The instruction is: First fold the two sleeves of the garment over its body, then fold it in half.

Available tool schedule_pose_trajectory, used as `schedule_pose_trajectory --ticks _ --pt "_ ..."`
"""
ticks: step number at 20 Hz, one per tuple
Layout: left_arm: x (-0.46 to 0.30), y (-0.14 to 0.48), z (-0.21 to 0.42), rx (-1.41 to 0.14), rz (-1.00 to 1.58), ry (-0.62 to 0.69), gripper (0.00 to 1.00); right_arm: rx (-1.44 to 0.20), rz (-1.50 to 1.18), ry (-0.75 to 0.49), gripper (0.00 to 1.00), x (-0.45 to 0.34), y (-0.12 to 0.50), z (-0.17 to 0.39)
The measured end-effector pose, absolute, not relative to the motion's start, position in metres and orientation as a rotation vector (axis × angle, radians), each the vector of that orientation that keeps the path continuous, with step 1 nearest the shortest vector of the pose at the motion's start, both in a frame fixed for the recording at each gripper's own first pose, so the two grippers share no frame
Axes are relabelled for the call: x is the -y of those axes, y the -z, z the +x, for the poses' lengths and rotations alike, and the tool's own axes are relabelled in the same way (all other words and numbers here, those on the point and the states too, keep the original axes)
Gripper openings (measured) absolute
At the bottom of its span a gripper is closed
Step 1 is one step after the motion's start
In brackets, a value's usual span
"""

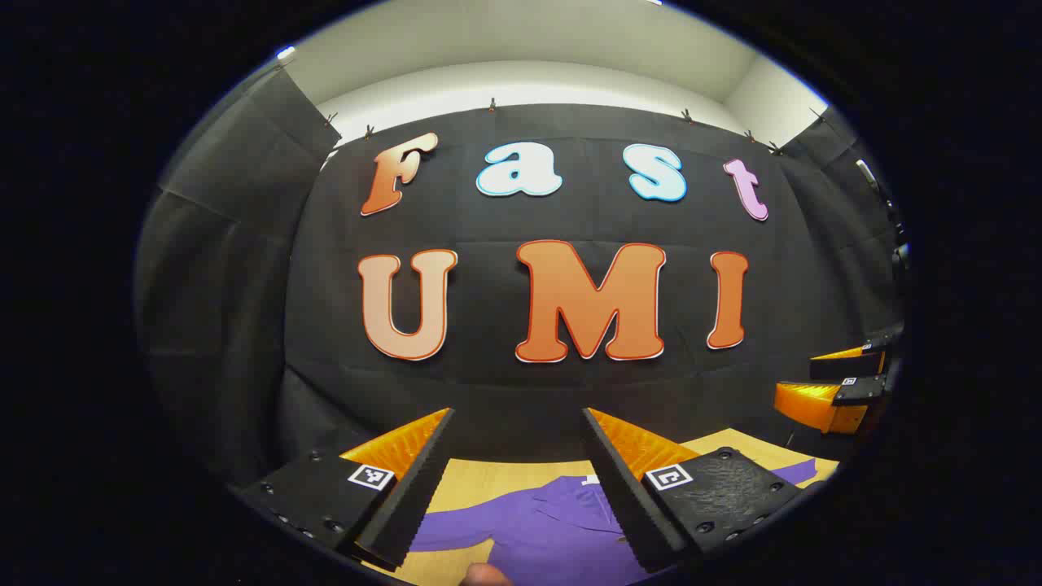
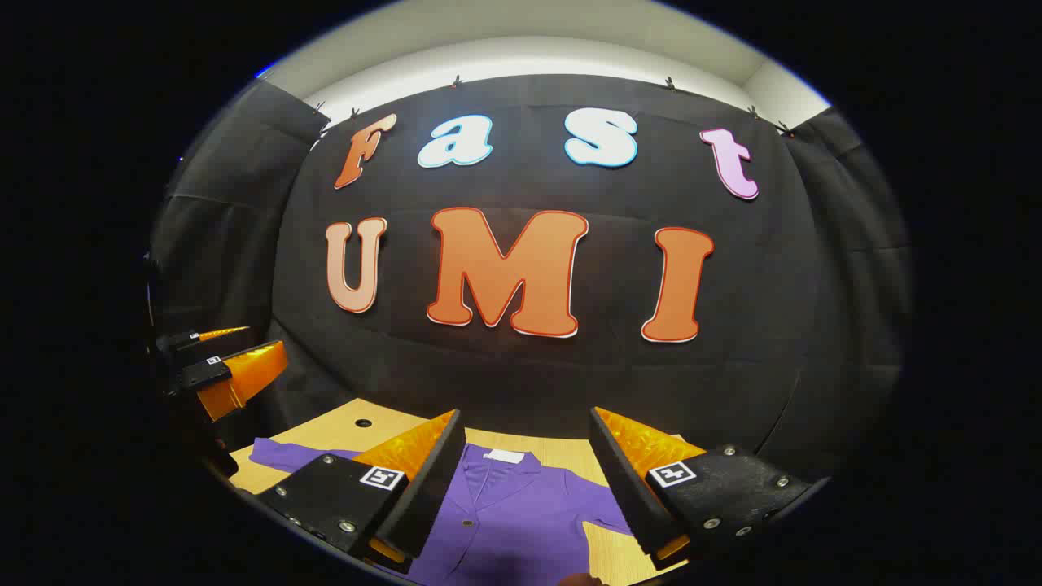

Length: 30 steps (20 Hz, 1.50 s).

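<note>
Both tongs open, shirt low in front of you

Your left tongs and right tongs are wide open and hold nothing. The purple garment lies flat on the worktop at the bottom of each frame, collar away from you, sleeves spread sideways; each tongs looks nearer its own sleeve.

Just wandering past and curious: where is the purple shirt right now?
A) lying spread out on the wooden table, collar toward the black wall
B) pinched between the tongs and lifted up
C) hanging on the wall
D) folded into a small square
A: the purple shirt lies flat on the wooden table, sleeves out, below both open tongs.
</note>
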State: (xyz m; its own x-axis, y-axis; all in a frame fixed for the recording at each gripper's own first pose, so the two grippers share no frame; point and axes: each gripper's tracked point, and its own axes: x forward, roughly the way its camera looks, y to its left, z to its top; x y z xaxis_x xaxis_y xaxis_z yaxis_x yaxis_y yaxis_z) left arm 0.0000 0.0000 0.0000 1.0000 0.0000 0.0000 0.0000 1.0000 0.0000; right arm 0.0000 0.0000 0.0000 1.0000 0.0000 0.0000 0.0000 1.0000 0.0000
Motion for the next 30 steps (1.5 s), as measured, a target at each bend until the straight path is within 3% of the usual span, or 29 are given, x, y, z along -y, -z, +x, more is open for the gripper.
schedule_pose_trajectory --ticks 15,30 --pt "0.04 0.023 0.019 -0.012 0.047 0.022 0.96 -0.025 -0.024 0.061 0.93 0.055 0.02 0.018" --pt "0.061 0.025 0.035 -0.026 0.11 -0.019 0.95 -0.447 -0.003 0.384 0.94 0.247 0.179 0.017"
